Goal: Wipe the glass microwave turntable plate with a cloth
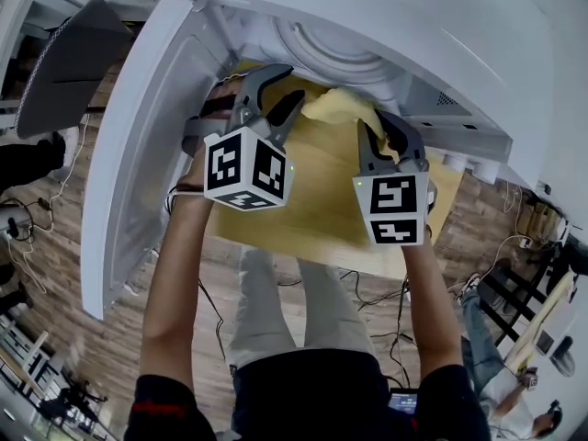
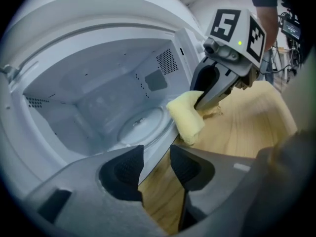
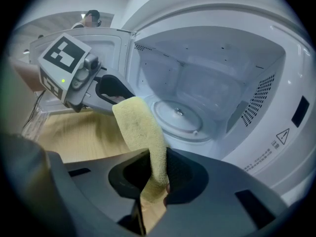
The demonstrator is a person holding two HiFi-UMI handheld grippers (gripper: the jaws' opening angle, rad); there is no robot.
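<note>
One open microwave, one glass turntable plate on its floor, one yellow cloth, two grippers. The left gripper has its jaws a narrow gap apart with nothing between them; the plate lies ahead of it, inside the oven. The right gripper is clamped on the cloth's lower end, and the rest of the cloth stands up past its jaws, with the plate beyond.
</note>
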